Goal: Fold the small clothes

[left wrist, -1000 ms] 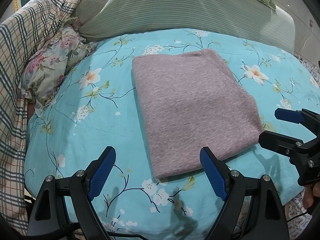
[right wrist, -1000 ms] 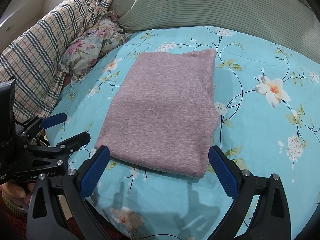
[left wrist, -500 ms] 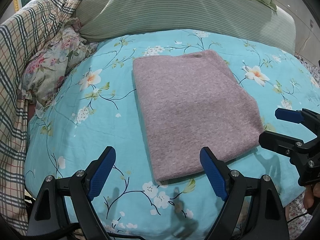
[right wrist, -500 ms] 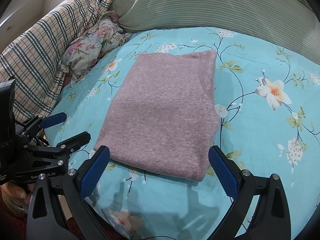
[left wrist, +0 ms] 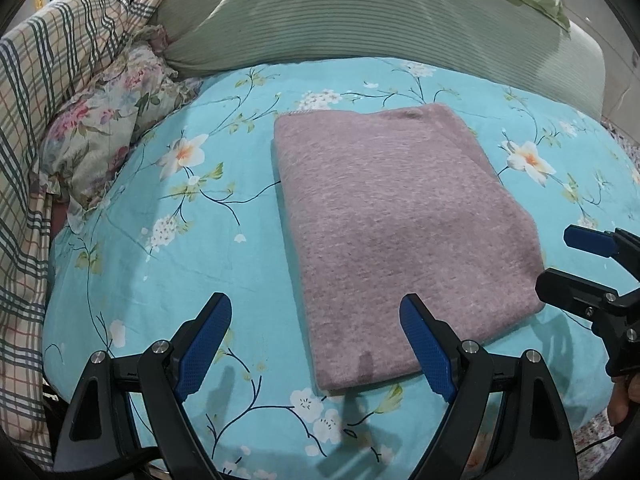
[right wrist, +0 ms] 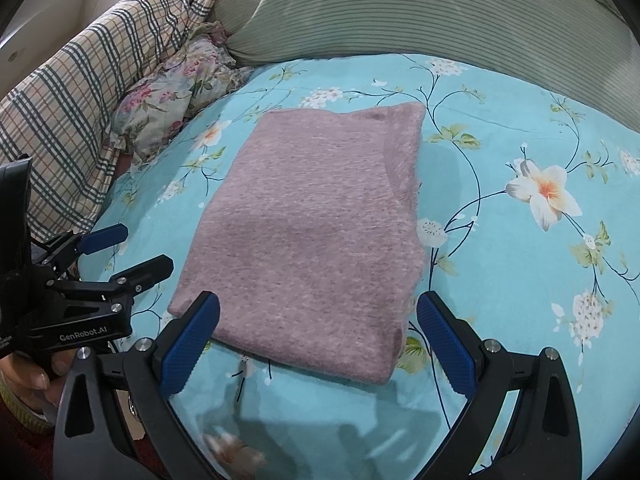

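Observation:
A mauve knit garment (left wrist: pixel 400 220) lies folded into a flat rectangle on the turquoise floral bedsheet (left wrist: pixel 192 248); it also shows in the right wrist view (right wrist: pixel 320 224). My left gripper (left wrist: pixel 316 340) is open and empty, hovering over the garment's near left corner. My right gripper (right wrist: pixel 318 340) is open and empty, hovering over the garment's near edge. Each gripper shows in the other's view: the right one at the right edge (left wrist: pixel 576 264), the left one at the left edge (right wrist: pixel 120 252). Neither touches the cloth.
A green striped bolster pillow (left wrist: pixel 360 12) lies along the far side of the bed. A plaid quilt (left wrist: pixel 48 80) and a floral pillow (left wrist: pixel 104 128) are bunched at the left. The bed's near edge drops off just below the grippers.
Both grippers have drawn slightly back and up from the garment, staying open. The garment has not moved.

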{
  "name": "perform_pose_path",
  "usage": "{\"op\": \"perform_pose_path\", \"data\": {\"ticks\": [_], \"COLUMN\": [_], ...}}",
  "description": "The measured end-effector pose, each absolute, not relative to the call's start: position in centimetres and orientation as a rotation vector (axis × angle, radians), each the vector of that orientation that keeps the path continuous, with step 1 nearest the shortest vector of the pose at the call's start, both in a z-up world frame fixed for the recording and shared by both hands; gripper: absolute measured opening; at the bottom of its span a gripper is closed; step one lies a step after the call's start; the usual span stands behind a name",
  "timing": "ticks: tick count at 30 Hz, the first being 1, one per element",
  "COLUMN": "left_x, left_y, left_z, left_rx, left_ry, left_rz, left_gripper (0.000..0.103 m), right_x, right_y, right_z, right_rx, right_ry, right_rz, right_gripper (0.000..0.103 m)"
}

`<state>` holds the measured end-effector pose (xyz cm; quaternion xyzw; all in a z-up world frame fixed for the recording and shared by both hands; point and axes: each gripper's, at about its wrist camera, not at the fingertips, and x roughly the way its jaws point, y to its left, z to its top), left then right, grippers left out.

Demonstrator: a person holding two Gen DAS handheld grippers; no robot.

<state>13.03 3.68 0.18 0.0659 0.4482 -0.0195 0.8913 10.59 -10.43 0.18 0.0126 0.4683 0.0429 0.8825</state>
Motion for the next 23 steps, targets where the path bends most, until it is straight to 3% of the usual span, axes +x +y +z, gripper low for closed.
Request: {"op": "perform_pose_path", "data": {"ticks": [23], "left_x": [13.2], "left_y": [3.9], "left_z": [-0.9], "left_rx": [0.081], "left_ry": [0.949], "left_rz": [-0.022], "left_gripper": [0.087], "right_x": [11.5], "right_y": [-9.7], "right_z": [-1.4], "right_rx": [0.046], "right_ry": [0.966], "right_rz": [0.081], "right_gripper": [0.099]}}
